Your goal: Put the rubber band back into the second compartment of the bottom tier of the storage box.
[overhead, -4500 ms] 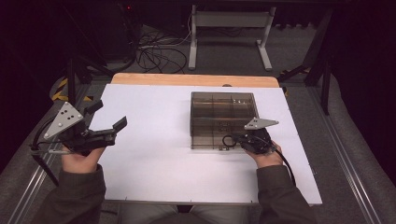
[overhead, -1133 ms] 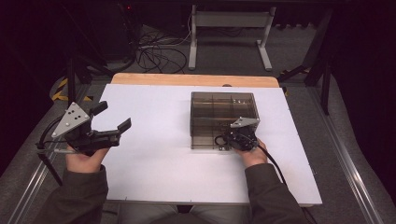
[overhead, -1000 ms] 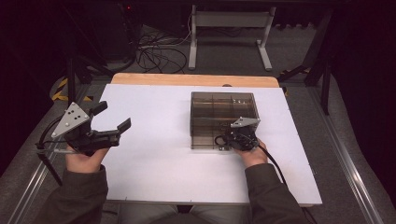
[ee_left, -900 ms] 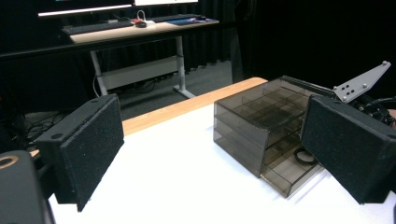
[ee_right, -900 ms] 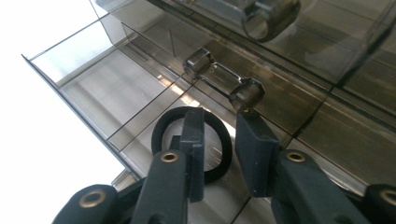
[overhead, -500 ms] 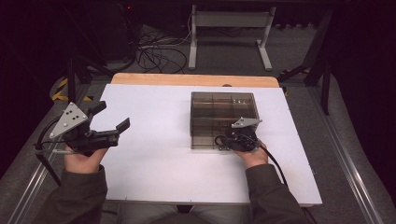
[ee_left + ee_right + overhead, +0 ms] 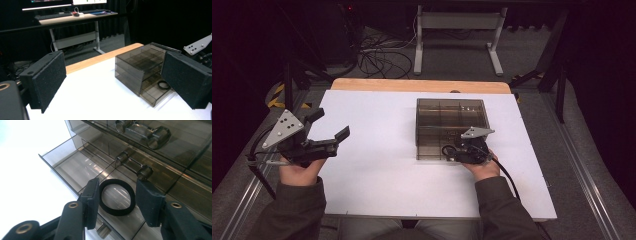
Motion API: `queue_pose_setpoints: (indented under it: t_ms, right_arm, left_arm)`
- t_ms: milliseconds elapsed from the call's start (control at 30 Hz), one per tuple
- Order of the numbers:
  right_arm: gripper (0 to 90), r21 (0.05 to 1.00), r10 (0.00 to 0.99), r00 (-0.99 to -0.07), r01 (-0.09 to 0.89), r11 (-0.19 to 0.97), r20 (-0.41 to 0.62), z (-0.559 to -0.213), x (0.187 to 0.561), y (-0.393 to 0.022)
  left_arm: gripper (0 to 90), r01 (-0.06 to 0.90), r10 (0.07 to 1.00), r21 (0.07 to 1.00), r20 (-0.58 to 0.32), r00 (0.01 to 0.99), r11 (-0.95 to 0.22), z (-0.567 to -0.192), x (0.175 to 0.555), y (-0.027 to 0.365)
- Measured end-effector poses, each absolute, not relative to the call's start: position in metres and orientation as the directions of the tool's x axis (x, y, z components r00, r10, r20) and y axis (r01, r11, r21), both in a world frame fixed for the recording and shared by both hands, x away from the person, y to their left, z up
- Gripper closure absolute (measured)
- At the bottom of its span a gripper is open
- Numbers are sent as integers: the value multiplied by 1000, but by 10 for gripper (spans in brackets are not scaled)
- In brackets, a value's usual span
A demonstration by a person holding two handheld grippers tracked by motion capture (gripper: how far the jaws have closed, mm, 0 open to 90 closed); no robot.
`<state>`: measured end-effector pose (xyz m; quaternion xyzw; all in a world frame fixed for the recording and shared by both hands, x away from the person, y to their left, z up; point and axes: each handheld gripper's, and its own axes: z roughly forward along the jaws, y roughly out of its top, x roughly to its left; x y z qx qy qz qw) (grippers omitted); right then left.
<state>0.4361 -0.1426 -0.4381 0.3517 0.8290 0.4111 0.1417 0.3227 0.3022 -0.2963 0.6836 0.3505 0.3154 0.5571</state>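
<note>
Right tongs (image 7: 116, 202), jaws just spreading, straddle the black rubber ring (image 7: 116, 200) lying in the smoky plastic organiser's open bottom drawer (image 7: 75, 167); I'd lift straight clear, while the left tongs (image 7: 328, 131) hover open, empty.

Around you a dark room, grey carpet floor (image 7: 452, 55), black curtains behind, a desk (image 7: 75, 18) with keyboard and monitors (lit along its top), tangled cables (image 7: 382, 55) on the floor beyond your tabletop's far edge.
</note>
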Motion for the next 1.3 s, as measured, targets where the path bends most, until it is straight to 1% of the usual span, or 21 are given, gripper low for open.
queue_pose_setpoints:
  t_ms: [233, 600, 833, 1300]
  right_arm:
    - [492, 783, 688, -723, 463, 415, 63, -435, 432, -144]
    - [462, 794, 677, -732, 454, 405, 74, -431, 428, -145]
    - [403, 817, 676, -731, 444, 368, 93, -425, 425, -148]
    - [330, 847, 665, -740, 414, 334, 99, -414, 419, -148]
  left_arm:
    - [68, 124, 831, 984, 41, 555, -131, -296, 322, 303]
    - [68, 123, 831, 984, 41, 554, -130, -295, 322, 303]
    - [68, 123, 833, 984, 41, 552, -129, -295, 321, 304]
    - [68, 123, 833, 984, 41, 552, -130, -295, 321, 304]
